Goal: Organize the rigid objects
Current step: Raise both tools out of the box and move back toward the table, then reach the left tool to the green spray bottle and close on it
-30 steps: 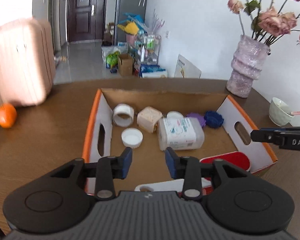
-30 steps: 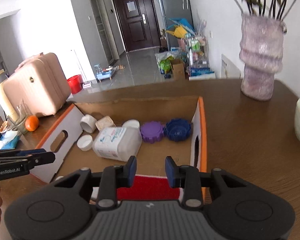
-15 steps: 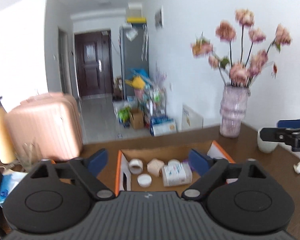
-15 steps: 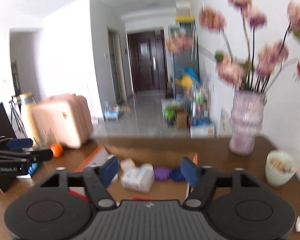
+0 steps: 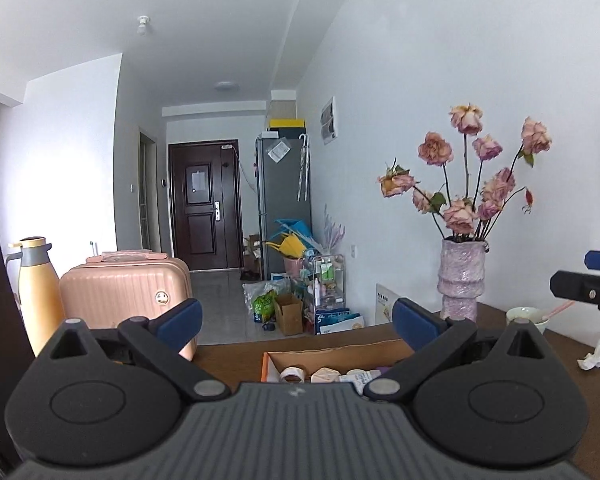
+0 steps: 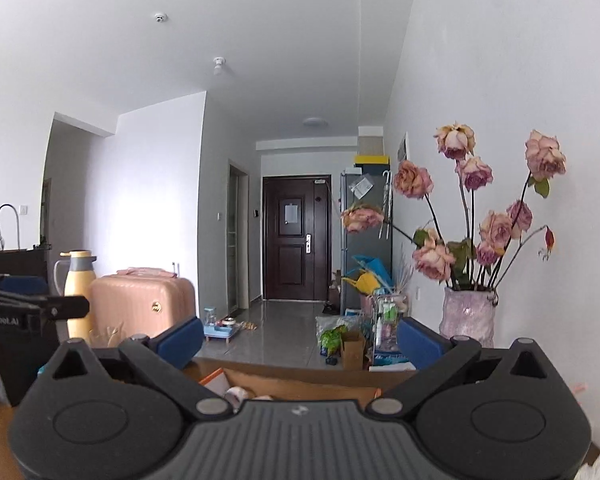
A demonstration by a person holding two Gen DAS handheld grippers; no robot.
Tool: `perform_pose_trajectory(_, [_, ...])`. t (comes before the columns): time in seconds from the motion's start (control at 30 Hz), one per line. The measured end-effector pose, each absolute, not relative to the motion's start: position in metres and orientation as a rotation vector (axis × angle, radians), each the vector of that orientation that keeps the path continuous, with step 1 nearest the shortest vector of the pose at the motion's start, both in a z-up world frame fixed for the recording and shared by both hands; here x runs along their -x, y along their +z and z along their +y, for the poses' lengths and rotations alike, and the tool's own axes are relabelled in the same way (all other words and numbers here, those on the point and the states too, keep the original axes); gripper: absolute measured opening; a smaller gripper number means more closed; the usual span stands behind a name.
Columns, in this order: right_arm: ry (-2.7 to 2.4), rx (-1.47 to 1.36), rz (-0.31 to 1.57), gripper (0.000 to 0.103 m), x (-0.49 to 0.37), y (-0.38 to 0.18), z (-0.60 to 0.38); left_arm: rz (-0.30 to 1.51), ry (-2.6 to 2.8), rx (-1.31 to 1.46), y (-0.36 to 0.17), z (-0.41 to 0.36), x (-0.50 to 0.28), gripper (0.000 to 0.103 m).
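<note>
Opening wide, both the left gripper [image 5: 296,318] and right gripper [image 6: 300,336] hold nothing. The cardboard box [image 5: 340,350] of small things sits below, apart from their fingers.

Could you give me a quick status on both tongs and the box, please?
Left tongs and right tongs opening wide, nothing between them. Cardboard box on the table, items inside. Nothing in the way.

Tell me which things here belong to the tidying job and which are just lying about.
Part of the job:
- open brown cardboard box with orange rim
- white tape roll, beige block and white labelled bottle inside it

Just lying about:
- mottled pink vase of dried roses
- small pale bowl
- crumpled white tissue
- yellow thermos jug
- pink suitcase
</note>
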State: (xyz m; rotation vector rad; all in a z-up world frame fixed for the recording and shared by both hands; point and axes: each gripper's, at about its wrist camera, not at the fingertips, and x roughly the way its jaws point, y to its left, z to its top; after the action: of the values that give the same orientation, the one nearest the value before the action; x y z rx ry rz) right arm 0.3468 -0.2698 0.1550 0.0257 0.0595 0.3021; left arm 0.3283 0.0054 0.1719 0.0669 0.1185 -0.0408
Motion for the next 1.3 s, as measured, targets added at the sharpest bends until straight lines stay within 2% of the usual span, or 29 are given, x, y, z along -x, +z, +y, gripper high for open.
perform_pose_trajectory(0.23, [0.279,-0.015,0.026,0.103,-0.311,0.159,-0.279,0.08,-0.054,-0.05,0.174,0.009,-0.291,0.103])
perform_pose_trajectory(0.5, [0.247,-0.054,0.083,0.103,-0.271,0.134,-0.294,0.141,-0.054,-0.055,0.144,0.014,-0.246,0.103])
perform_pose_trajectory(0.73, [0.242,-0.053,0.209,0.103,-0.207,0.076,-0.305,0.219,-0.15,-0.075,0.094,0.025,-0.185,0.103])
perform_pose_trajectory(0.97, [0.243,-0.002,0.24,0.103,-0.14,0.011,-0.297,0.325,-0.168,-0.047,0.016,0.053,-0.123,0.103])
perform_pose_trajectory(1.1, [0.26,-0.031,0.3,0.103,-0.134,-0.017,-0.287,0.427,-0.194,-0.024,-0.006,0.065,-0.133,0.103])
perform_pose_trajectory(1.3, [0.275,0.018,0.338,0.103,-0.156,-0.028,-0.264,0.448,-0.192,-0.087,-0.007,0.061,-0.178,0.103])
